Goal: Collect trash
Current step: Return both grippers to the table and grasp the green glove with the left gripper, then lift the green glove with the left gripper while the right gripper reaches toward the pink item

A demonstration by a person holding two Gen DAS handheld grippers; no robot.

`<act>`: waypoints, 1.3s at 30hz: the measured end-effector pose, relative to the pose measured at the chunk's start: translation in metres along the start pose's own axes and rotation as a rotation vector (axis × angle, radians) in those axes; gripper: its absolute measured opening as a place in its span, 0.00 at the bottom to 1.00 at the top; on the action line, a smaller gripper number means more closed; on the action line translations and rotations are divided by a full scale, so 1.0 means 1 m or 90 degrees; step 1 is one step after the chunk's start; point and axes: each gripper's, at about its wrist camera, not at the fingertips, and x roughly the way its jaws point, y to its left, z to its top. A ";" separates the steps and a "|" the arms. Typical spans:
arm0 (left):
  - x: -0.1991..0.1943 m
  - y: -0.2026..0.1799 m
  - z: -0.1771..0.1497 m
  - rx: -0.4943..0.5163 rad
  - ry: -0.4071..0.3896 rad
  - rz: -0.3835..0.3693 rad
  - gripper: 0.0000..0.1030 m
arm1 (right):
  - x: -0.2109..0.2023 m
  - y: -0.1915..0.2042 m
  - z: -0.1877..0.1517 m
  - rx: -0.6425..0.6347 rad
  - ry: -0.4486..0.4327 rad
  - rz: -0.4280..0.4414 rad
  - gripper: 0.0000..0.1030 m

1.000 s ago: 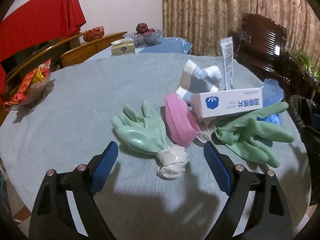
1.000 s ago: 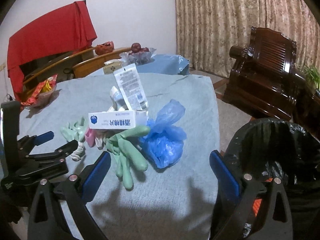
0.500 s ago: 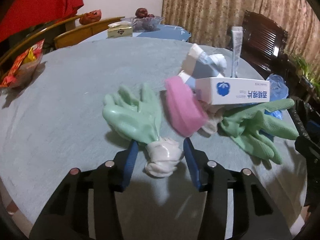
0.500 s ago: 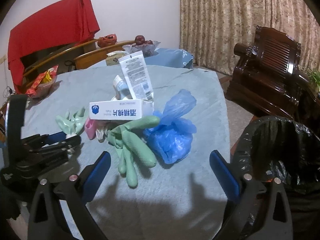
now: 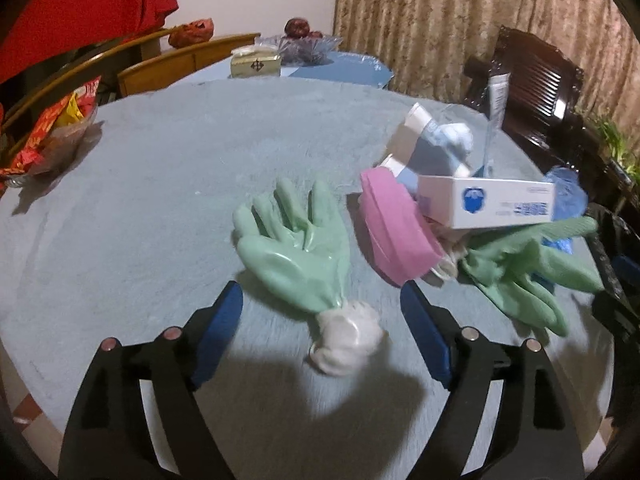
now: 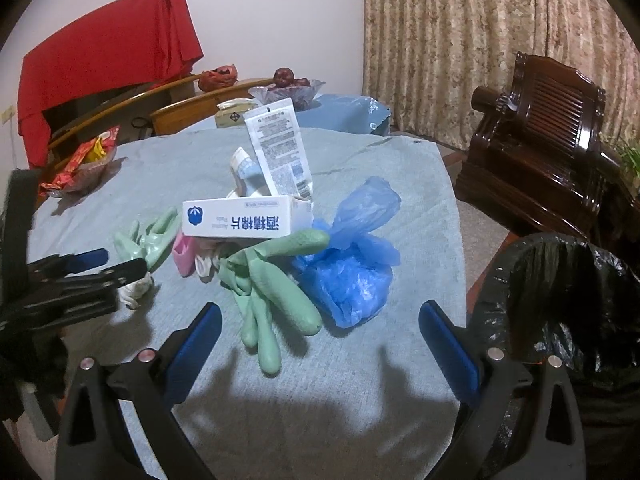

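Two green gloves (image 6: 276, 280) (one apart), one white box (image 6: 240, 222), one blue bag (image 6: 352, 268), one pink mask (image 5: 396, 232).

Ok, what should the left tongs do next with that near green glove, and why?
Probably ease forward and close on the glove's white cuff. The left tongs have just been opening and stand wide, pads clear of the near green glove, the cuff between them.

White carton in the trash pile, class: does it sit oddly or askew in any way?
Yes. The white carton lies off the tablecloth, propped on the pink item and a green rubber glove. It tilts in the left wrist view, and its print reads upside down in the right wrist view.
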 end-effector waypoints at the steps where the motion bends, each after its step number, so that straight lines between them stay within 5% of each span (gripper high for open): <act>1: 0.004 0.000 0.001 -0.004 0.005 0.002 0.78 | 0.000 -0.001 0.001 0.000 0.000 0.000 0.94; 8: 0.033 0.005 0.007 -0.027 0.043 0.016 0.76 | 0.007 -0.001 0.007 0.007 -0.003 0.001 0.94; 15: 0.030 0.004 0.009 -0.017 0.027 -0.001 0.39 | 0.008 0.005 0.015 0.003 -0.016 0.007 0.94; 21: 0.017 0.006 0.008 -0.020 0.008 -0.018 0.21 | 0.001 0.019 0.025 -0.020 -0.044 0.013 0.94; 32: -0.015 0.020 0.013 -0.029 -0.027 -0.015 0.19 | 0.028 0.031 0.042 -0.030 -0.026 0.029 0.93; 39: -0.021 0.024 0.025 -0.021 -0.047 -0.005 0.19 | 0.046 0.035 0.049 -0.027 -0.005 0.046 0.82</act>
